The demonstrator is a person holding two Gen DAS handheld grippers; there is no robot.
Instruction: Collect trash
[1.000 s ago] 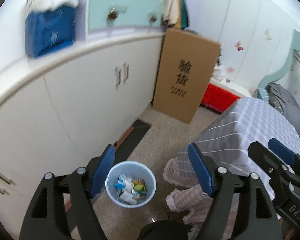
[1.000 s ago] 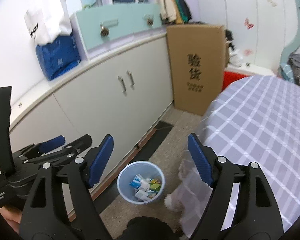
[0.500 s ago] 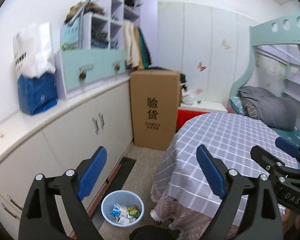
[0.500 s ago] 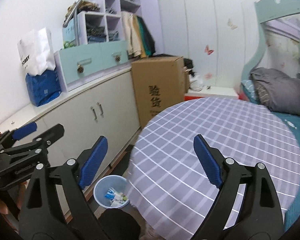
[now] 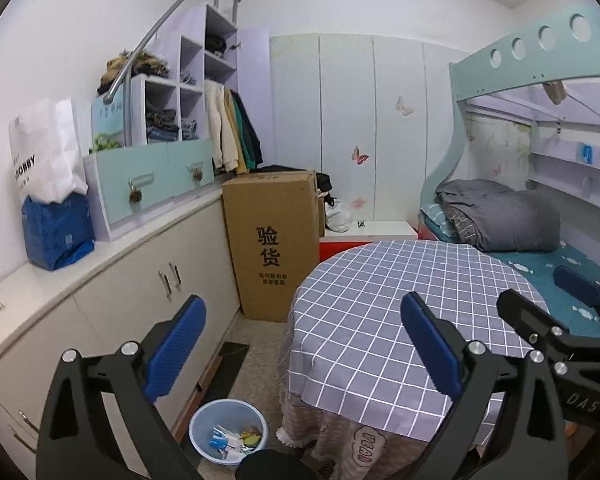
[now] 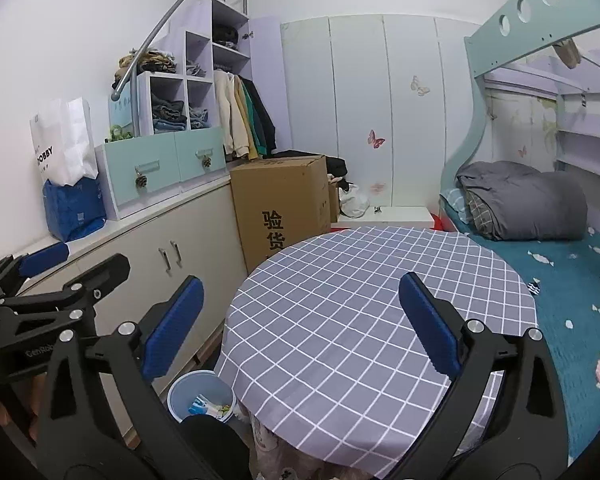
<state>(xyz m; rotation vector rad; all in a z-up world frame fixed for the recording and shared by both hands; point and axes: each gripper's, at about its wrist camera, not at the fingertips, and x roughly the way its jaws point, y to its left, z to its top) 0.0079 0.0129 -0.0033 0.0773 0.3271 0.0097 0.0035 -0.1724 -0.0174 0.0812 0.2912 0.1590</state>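
A light blue trash bin (image 5: pixel 228 429) stands on the floor between the white cabinets and the round table, with several wrappers (image 5: pixel 231 440) inside it. In the right wrist view the bin (image 6: pixel 201 395) shows low down, partly hidden by the table edge. My left gripper (image 5: pixel 302 344) hangs high above the bin, its jaws still opening with nothing between them. My right gripper (image 6: pixel 298 322) hovers over the grey checked tablecloth (image 6: pixel 360 320), its jaws opening as well and empty. Each gripper shows at the edge of the other's view.
The round table (image 5: pixel 380 304) fills the middle. White cabinets (image 5: pixel 112 312) run along the left wall, with a tall cardboard box (image 5: pixel 274 240) at their far end. A bunk bed (image 5: pixel 520 224) with a grey duvet stands at the right. The floor strip beside the bin is narrow.
Both grippers rose and drew back from the bin, tilting up so the whole room shows. Their jaws widened. The bin shrank to the bottom of both views.
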